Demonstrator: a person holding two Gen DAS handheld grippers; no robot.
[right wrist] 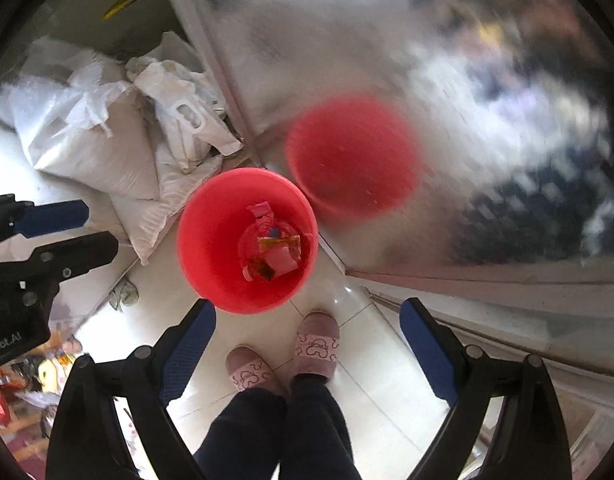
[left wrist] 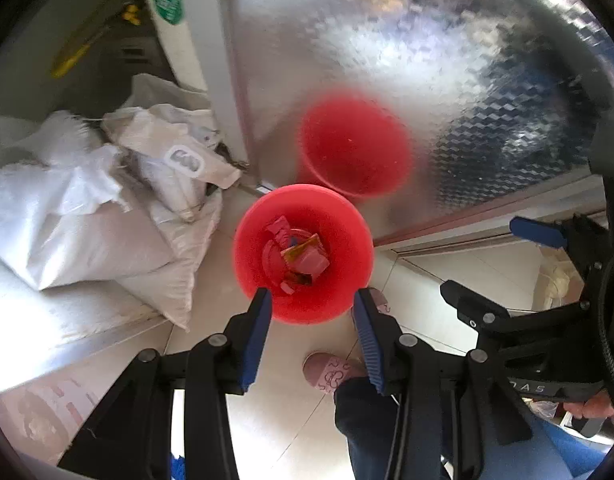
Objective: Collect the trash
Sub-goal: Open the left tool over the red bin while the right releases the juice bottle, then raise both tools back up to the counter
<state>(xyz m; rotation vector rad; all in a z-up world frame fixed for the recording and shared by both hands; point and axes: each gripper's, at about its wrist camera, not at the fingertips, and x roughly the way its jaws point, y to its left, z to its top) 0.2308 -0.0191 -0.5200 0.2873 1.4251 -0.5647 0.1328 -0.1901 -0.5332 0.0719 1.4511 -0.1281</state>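
A red bucket stands on the tiled floor, straight below both grippers. Crumpled wrappers and pink scraps of trash lie at its bottom. My left gripper hangs above the bucket's near rim, open, with nothing between its blue pads. In the right wrist view the same bucket and its trash show ahead of my right gripper. That gripper is open wide and empty. Each gripper also shows at the edge of the other's view.
White woven sacks are piled left of the bucket. A shiny patterned metal door behind it mirrors the bucket. The person's feet in pink slippers stand on the tiles just short of the bucket.
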